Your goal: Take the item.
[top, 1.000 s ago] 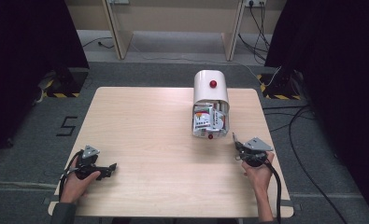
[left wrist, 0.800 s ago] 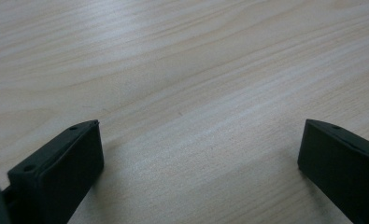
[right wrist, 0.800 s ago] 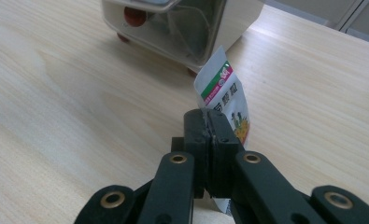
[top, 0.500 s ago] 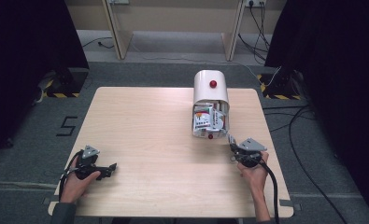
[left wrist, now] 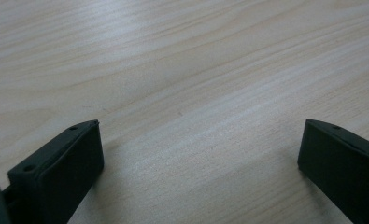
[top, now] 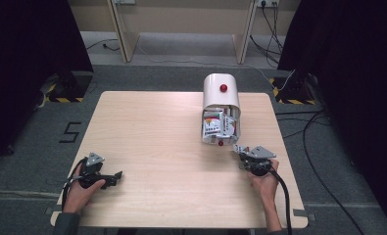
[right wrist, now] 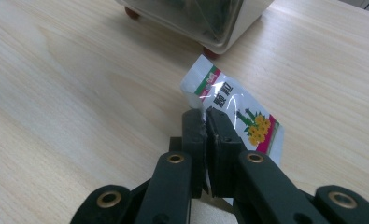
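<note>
right gripper [right wrist: 205, 122] pinching packet [right wrist: 238, 119] | dispenser [top: 221, 110] near | left gripper [left wrist: 198, 154] spread

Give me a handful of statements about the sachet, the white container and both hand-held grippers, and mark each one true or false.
1. The right hand-held gripper is clamped on a small white sachet printed with yellow flowers. True.
2. The left hand-held gripper holds a sachet too. False: its jaws stand wide apart over bare light wooden table.
3. The white round-topped container with a red knob stands on the right half of the table. True.
4. The container is empty. False: printed packets show at its open front.
5. The held sachet is still inside the container. False: it is out over the table, in front of it.
</note>
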The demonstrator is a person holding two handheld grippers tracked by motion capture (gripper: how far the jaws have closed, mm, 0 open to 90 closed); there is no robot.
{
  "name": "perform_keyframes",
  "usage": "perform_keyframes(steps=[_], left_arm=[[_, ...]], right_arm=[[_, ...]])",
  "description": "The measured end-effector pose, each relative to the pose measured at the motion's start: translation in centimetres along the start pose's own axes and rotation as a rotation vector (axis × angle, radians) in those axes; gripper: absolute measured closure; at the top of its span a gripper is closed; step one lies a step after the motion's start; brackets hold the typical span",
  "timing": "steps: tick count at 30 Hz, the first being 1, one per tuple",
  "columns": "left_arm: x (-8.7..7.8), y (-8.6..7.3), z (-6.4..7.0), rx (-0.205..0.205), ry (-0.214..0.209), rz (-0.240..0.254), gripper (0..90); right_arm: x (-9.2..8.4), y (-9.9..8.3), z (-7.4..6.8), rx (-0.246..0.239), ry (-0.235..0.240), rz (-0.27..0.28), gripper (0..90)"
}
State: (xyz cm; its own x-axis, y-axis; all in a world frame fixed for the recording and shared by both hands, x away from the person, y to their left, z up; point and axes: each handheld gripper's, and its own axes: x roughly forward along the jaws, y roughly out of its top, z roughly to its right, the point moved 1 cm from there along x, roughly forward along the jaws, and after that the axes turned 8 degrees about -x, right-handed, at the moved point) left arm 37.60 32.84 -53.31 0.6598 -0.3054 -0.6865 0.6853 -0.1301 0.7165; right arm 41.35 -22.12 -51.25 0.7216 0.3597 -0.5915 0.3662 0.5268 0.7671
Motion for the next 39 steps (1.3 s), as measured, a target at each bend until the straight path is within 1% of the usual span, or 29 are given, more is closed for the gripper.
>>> perform_keyframes(steps=[2, 3, 11, 16, 21, 24, 28, 30, 31, 32, 34, 39], left_arm=[[0.0, 0.0, 0.0, 0.0, 0.0, 0.0, 0.0], [0.0, 0.0, 0.0, 0.0, 0.0, 0.0, 0.0], [0.0, 0.0, 0.0, -0.001, 0.001, 0.002, 0.0], [0.0, 0.0, 0.0, -0.002, 0.001, 0.002, 0.0], [0.0, 0.0, 0.0, -0.001, 0.001, 0.002, 0.0], [0.0, 0.0, 0.0, -0.001, 0.001, 0.001, 0.0], [0.0, 0.0, 0.0, -0.001, 0.001, 0.001, 0.0], [0.0, 0.0, 0.0, -0.001, 0.001, 0.002, 0.0], [0.0, 0.0, 0.0, -0.001, 0.001, 0.002, 0.0], [0.0, 0.0, 0.0, -0.001, 0.001, 0.001, 0.0], [0.0, 0.0, 0.0, -0.001, 0.001, 0.002, 0.0], [0.0, 0.0, 0.0, -0.001, 0.001, 0.001, 0.0]], right_arm=[[0.1, -0.1, 0.1, -0.004, -0.004, -0.004, 86.9], [0.1, -0.2, 0.1, 0.004, -0.002, -0.009, 86.6], [0.0, -0.5, 0.5, 0.012, -0.007, -0.022, 84.5], [0.1, -0.6, 0.6, 0.04, 0.0, -0.018, 78.5], [0.1, -0.6, 0.6, 0.051, 0.007, -0.013, 74.4], [0.1, -0.5, 0.6, 0.062, 0.012, -0.007, 73.1], [0.2, -0.5, 0.5, 0.064, 0.019, -0.005, 71.3], [0.3, -0.5, 0.5, 0.066, 0.028, -0.014, 68.1], [0.3, -0.5, 0.5, 0.067, 0.032, -0.019, 64.6], [0.4, -0.5, 0.4, 0.077, 0.032, -0.023, 60.6], [0.4, -0.3, 0.3, 0.093, 0.033, -0.029, 56.1], [0.0, 0.4, 0.0, 0.113, 0.026, -0.004, 48.5]])
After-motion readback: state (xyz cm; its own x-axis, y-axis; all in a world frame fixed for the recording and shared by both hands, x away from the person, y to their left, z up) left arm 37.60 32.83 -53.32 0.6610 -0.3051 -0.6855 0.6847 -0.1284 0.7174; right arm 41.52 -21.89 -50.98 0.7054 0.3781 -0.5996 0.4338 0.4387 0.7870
